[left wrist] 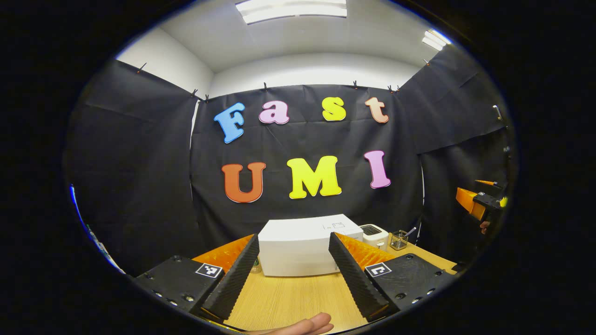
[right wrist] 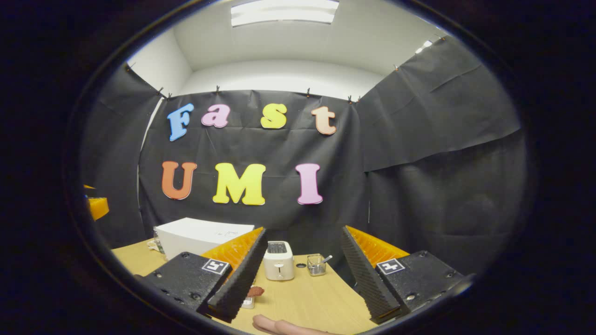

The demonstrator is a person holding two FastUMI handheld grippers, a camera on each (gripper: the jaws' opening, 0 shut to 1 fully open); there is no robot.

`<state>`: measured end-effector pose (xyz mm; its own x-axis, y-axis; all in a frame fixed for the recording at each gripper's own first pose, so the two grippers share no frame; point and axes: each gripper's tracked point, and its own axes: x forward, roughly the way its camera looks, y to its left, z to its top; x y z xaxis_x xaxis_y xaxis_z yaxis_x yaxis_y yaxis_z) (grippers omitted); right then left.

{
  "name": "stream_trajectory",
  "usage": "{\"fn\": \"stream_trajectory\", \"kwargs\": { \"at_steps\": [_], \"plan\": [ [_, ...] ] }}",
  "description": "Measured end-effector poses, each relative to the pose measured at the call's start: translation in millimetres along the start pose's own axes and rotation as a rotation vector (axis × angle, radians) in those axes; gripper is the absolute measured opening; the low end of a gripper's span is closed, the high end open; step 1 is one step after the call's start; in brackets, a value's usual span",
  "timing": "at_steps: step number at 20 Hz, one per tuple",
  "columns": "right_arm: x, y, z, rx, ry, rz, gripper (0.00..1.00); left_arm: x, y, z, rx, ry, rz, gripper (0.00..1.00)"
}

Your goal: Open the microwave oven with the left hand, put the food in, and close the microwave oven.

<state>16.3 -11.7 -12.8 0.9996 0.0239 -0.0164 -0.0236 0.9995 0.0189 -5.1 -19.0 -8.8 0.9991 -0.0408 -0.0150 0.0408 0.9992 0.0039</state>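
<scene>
The white microwave [left wrist: 302, 246] stands on the wooden table [left wrist: 288, 298] straight ahead of my left gripper [left wrist: 293, 237], its door appearing closed. My left gripper is open, well short of the microwave, with nothing between its fingers. In the right gripper view the microwave [right wrist: 200, 237] sits to the left. A reddish-brown piece of food [right wrist: 255, 291] rests on a small white dish [right wrist: 247, 302], partly hidden behind one finger of my right gripper [right wrist: 303, 232]. That gripper is open and holds nothing.
A white toaster [right wrist: 278, 260] and a small glass with a spoon [right wrist: 316, 264] stand right of the microwave, near the back wall. A fingertip [left wrist: 302, 325] shows at the bottom edge. The other gripper [left wrist: 482, 204] hovers at the far right.
</scene>
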Motion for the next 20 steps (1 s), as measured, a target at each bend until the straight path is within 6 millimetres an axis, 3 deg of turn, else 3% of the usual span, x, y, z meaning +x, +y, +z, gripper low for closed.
{"fn": "stream_trajectory", "kwargs": {
  "at_steps": [5, 10, 13, 20],
  "plan": [
    [2, -3, -1, 0.011, -0.006, -0.004, 1.0, 8, -2, -3, 0.003, 0.005, -0.003, 0.95],
    [9, -6, -4, 0.018, -0.015, -0.003, 1.0, 36, -13, -10, -0.006, -0.012, -0.016, 0.95],
    [12, -12, -4, 0.013, -0.028, -0.011, 1.0, 64, -24, -29, 0.005, 0.005, -0.017, 0.95],
    [19, -20, -18, 0.043, -0.02, -0.011, 1.0, 142, -60, -98, -0.027, 0.103, -0.1, 0.95]
  ]
}}
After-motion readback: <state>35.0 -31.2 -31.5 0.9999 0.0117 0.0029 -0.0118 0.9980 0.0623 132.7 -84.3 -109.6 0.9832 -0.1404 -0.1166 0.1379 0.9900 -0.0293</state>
